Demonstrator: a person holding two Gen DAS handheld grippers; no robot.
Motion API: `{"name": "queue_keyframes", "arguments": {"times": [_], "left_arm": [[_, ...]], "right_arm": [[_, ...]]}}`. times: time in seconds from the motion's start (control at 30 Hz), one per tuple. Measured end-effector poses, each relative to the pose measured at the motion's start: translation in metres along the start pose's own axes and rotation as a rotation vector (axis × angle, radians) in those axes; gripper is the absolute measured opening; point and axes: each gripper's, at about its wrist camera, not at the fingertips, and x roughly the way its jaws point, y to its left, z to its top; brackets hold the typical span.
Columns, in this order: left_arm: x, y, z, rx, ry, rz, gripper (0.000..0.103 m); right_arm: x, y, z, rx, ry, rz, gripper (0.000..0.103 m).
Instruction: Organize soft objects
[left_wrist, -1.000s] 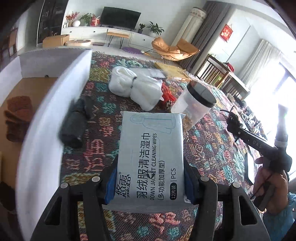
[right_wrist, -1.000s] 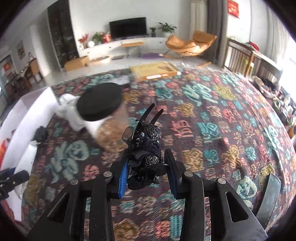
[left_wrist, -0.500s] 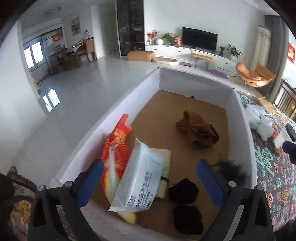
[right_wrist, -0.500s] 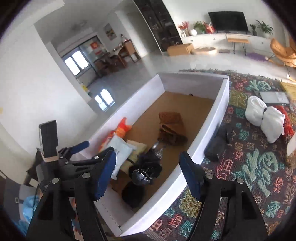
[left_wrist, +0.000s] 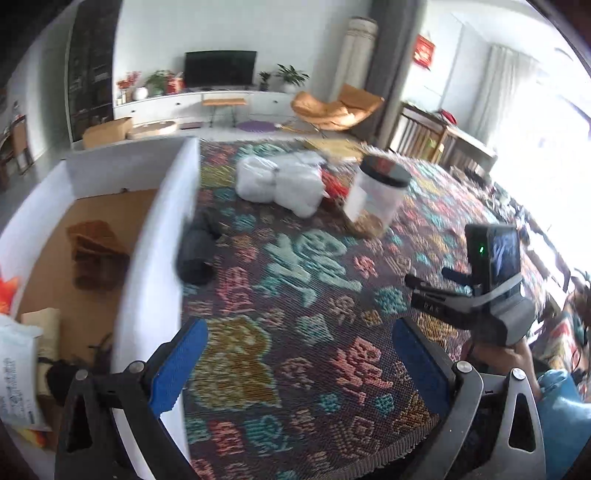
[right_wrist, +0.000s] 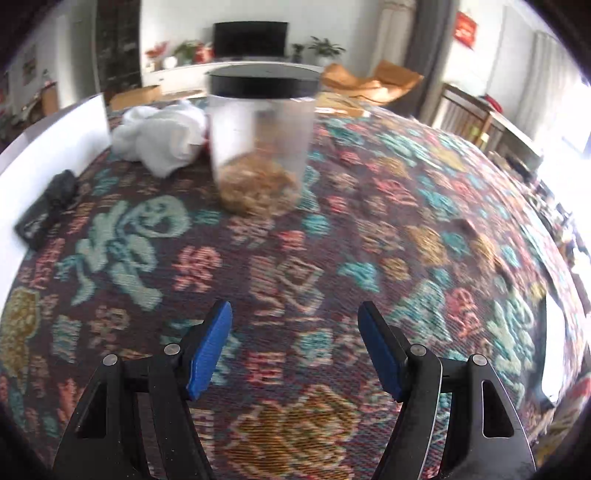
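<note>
Both tongs are hanging wide apart and holding nothing: the left gripper (left_wrist: 299, 360) is hovering over the patterned cloth (left_wrist: 295, 295) beside the white box (left_wrist: 155, 236), and the right gripper (right_wrist: 295, 345) is facing a clear jar (right_wrist: 260, 147) with a black lid. Several soft things are already lying in the box, among them a brown cloth (left_wrist: 96, 251) and a wipes pack (left_wrist: 16, 373). A white bundle (left_wrist: 280, 181) and a dark roll (left_wrist: 197, 247) are waiting on the cloth, the roll just beside the box wall, so the sorting is seemingly partway done.
</note>
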Motion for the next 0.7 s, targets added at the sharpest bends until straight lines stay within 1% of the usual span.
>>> {"name": "queue_keyframes", "arguments": {"times": [0.07,0.1,0.13,0.17,0.2,0.3,0.33,0.37,0.43,0.7], "left_arm": [[0.04,-0.018,-0.006,0.035,0.057,0.034,0.1],[0.056,-0.023,-0.009,0.043,0.073,0.053,0.1],[0.072,-0.025,-0.009,0.046,0.081,0.072,0.1],[0.083,-0.024,-0.007,0.051,0.084,0.09,0.1],[0.093,-0.023,-0.005,0.053,0.085,0.11,0.1],[0.115,-0.019,0.0,0.073,0.088,0.166,0.1],[0.123,-0.016,-0.002,0.081,0.097,0.178,0.101],[0.128,-0.015,-0.002,0.075,0.113,0.173,0.103],[0.126,-0.008,-0.001,0.044,0.111,0.163,0.103],[0.126,-0.008,-0.003,0.047,0.11,0.167,0.103]], "right_arm": [[0.004,-0.017,-0.014,0.035,-0.023,-0.058,0.075],[0.008,-0.025,-0.014,0.077,0.004,-0.05,0.075],[0.009,-0.03,-0.011,0.112,-0.002,-0.012,0.074],[0.009,-0.032,-0.011,0.123,-0.013,-0.002,0.074],[0.012,-0.033,-0.011,0.122,0.0,-0.014,0.074],[0.016,-0.041,-0.01,0.152,0.014,0.013,0.077],[0.02,-0.043,-0.009,0.167,0.016,0.026,0.078],[0.021,-0.045,-0.009,0.174,0.015,0.034,0.079],[0.024,-0.043,-0.006,0.161,0.017,0.027,0.079],[0.027,-0.037,-0.006,0.16,0.018,0.025,0.081]]}}
